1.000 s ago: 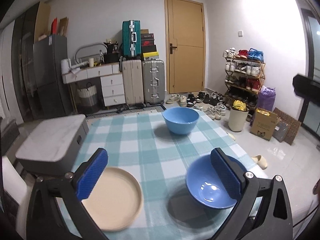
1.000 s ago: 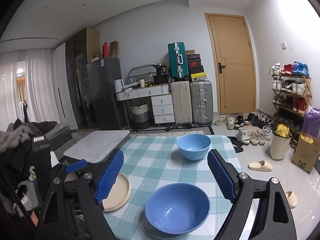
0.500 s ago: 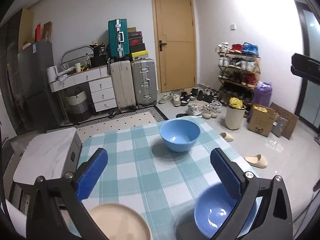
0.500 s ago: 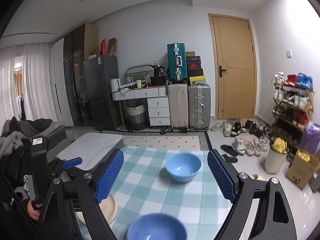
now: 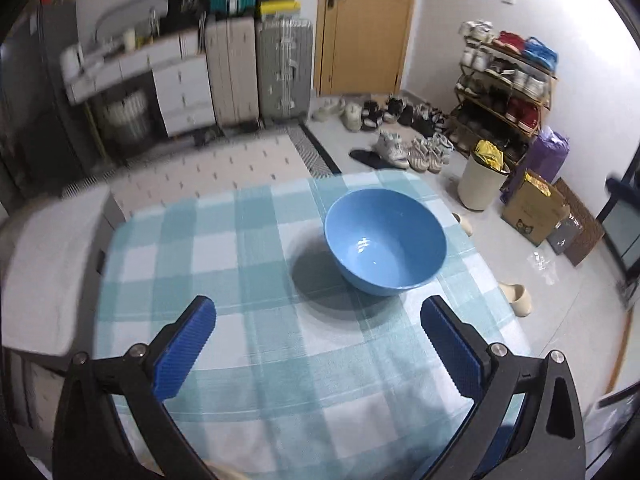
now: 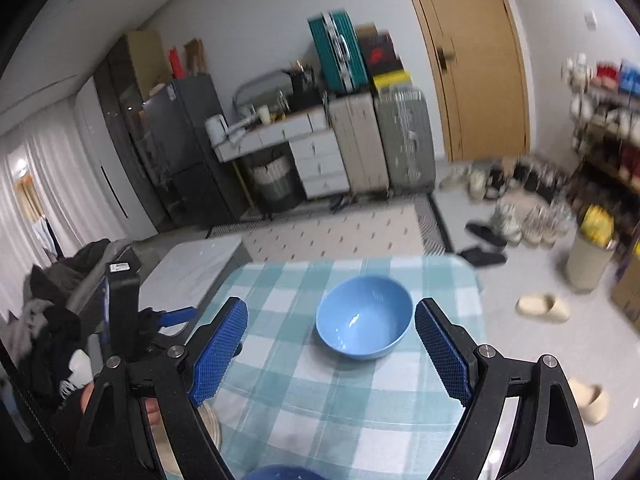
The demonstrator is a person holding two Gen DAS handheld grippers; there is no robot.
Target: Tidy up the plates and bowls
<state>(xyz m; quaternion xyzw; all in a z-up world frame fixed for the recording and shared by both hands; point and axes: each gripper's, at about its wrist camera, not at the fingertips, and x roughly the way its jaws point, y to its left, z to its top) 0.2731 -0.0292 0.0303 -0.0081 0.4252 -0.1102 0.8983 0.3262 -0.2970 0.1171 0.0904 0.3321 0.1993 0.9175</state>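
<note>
Tilting both grippers, left (image 5: pixel 318 344) and right (image 6: pixel 331 350), down toward the blue bowl (image 6: pixel 364 316), jaws wide, seemingly empty.

I note a second blue bowl (image 6: pixel 280 473) cut off at my right view's bottom edge. The beige plate (image 6: pixel 210 420) sits mostly hidden behind my right claw (image 6: pixel 331 350). Shoe rack (image 6: pixel 604 120) blurred.

Indoor light, moderately bright, coming from overhead. White wall (image 5: pixel 576 32) blows out at upper right in left view. Blue bowl (image 5: pixel 385 242) carries small glare spots and casts a soft shadow leftward on the checked tablecloth (image 5: pixel 248 320). Motion blur smears the background (worst in right view's shoe rack (image 6: pixel 604 120)). Heavy fisheye bending, dark vignetted corners.
</note>
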